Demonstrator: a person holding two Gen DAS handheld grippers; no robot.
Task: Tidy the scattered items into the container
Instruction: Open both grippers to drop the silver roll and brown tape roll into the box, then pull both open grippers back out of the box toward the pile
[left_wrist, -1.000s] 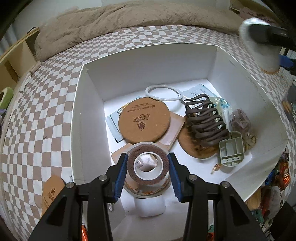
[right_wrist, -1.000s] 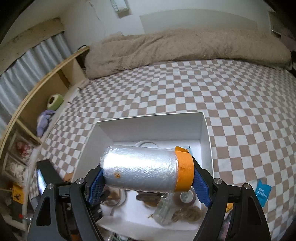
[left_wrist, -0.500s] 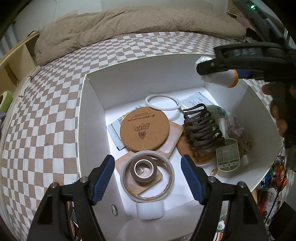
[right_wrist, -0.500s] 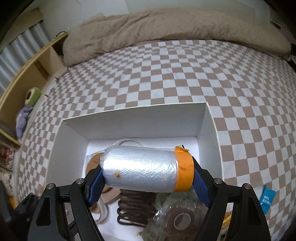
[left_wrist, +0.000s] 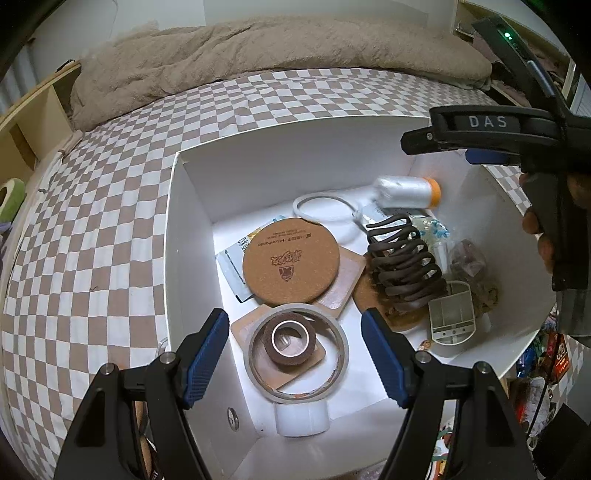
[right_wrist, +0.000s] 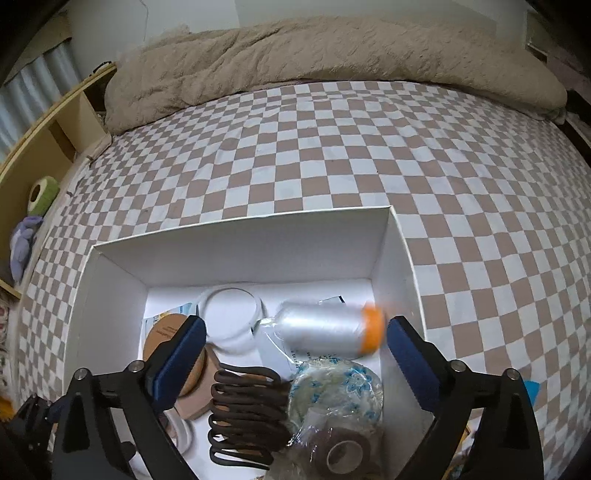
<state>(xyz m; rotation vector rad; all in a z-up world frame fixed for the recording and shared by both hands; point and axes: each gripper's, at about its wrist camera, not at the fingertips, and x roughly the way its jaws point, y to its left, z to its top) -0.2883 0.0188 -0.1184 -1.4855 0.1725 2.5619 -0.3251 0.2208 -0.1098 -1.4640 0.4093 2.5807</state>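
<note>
The white box (left_wrist: 192, 240) sits on the bed and holds several items. In the left wrist view my left gripper (left_wrist: 294, 317) stands open above a small brown tape roll (left_wrist: 291, 338), which lies inside a bigger tape ring (left_wrist: 332, 373). My right gripper (right_wrist: 295, 325) hangs over the box's far right corner (right_wrist: 388, 258), and its jaws are opening. A silver film roll with an orange end (right_wrist: 328, 328) shows blurred between them, clear of both pads. The left wrist view shows that roll (left_wrist: 406, 192) below the right gripper (left_wrist: 480, 144).
Inside the box lie a cork coaster (left_wrist: 291, 258), a white ring (left_wrist: 321, 208), a brown claw clip (left_wrist: 402, 266) and bagged items (right_wrist: 332, 391). A checkered sheet (right_wrist: 332, 147) surrounds the box, with a beige blanket (right_wrist: 295, 51) behind. A wooden shelf (right_wrist: 44, 147) stands at the left.
My left gripper opened and let the brown tape roll drop into the tape ring. My right gripper came down over the box and opened, and the silver roll dropped out of its pads.
</note>
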